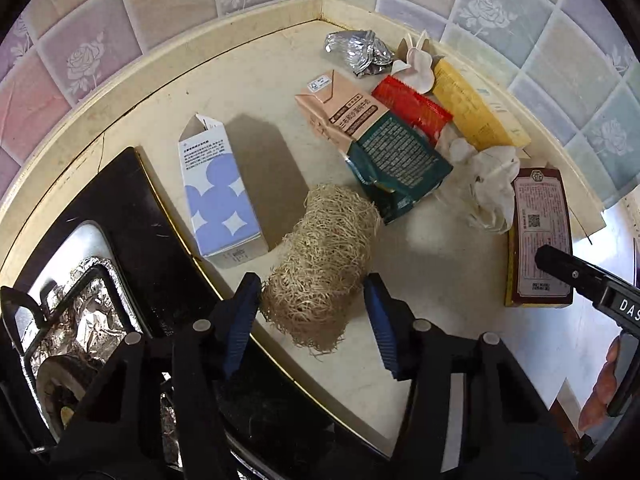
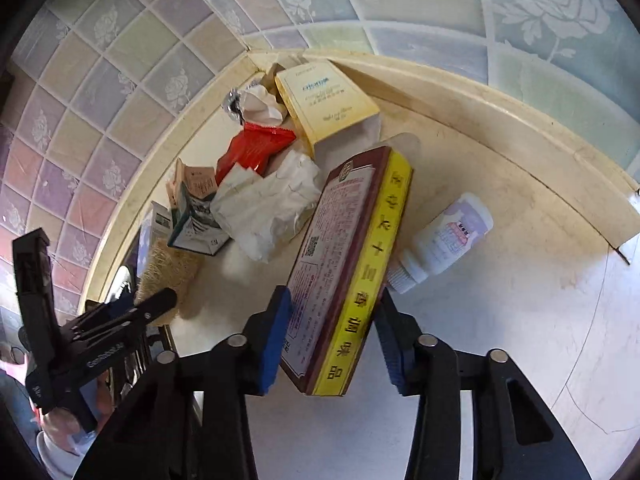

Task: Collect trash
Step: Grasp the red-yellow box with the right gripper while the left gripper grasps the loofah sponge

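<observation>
Trash lies in the counter corner. My left gripper [image 1: 312, 308] is open, its blue pads on either side of a tan loofah scrubber [image 1: 320, 260]; whether they touch it I cannot tell. My right gripper [image 2: 332, 332] is shut on a maroon and yellow seasoning box [image 2: 344, 264], also seen in the left wrist view [image 1: 540, 236]. Nearby lie a white and blue carton [image 1: 218, 192], a pink and green carton [image 1: 372, 136], a red wrapper [image 1: 412, 106], a yellow box [image 1: 476, 110], crumpled foil [image 1: 360, 52] and white tissue [image 2: 268, 204].
A white bottle [image 2: 444, 240] lies right of the seasoning box. A black stove [image 1: 132, 248] with a foil-lined burner [image 1: 76, 320] is at the left. Tiled walls [image 1: 160, 4] close the corner behind a cream raised ledge [image 2: 500, 128].
</observation>
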The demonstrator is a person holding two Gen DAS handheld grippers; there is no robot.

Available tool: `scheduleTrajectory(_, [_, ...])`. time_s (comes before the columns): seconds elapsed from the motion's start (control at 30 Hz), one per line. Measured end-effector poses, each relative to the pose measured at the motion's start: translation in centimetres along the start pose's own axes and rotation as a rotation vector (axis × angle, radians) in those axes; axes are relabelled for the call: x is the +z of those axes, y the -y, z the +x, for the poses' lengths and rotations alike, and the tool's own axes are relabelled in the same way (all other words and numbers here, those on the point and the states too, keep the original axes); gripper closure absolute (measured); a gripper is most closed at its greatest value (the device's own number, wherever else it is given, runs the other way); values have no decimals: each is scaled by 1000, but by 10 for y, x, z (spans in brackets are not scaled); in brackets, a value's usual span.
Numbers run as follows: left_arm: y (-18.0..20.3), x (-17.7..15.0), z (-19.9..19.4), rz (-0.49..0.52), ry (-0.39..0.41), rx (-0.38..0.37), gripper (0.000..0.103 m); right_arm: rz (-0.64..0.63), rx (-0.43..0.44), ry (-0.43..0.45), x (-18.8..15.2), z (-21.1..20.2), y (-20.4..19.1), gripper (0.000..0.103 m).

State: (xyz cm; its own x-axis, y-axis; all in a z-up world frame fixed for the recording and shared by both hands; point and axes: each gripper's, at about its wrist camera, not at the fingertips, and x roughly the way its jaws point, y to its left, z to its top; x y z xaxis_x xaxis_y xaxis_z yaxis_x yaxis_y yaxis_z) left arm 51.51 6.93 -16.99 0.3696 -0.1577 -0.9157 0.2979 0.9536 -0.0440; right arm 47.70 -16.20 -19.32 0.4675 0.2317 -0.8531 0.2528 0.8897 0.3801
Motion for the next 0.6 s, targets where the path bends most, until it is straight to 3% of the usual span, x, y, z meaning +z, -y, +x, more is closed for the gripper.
scheduleTrajectory(0.13, [5, 1, -6, 3, 18, -7, 74, 4, 8, 16, -2, -6, -1, 74])
scheduleTrajectory(0.6, [31, -21, -79, -23, 123, -65, 77, -17, 59, 102, -15, -69, -2, 77])
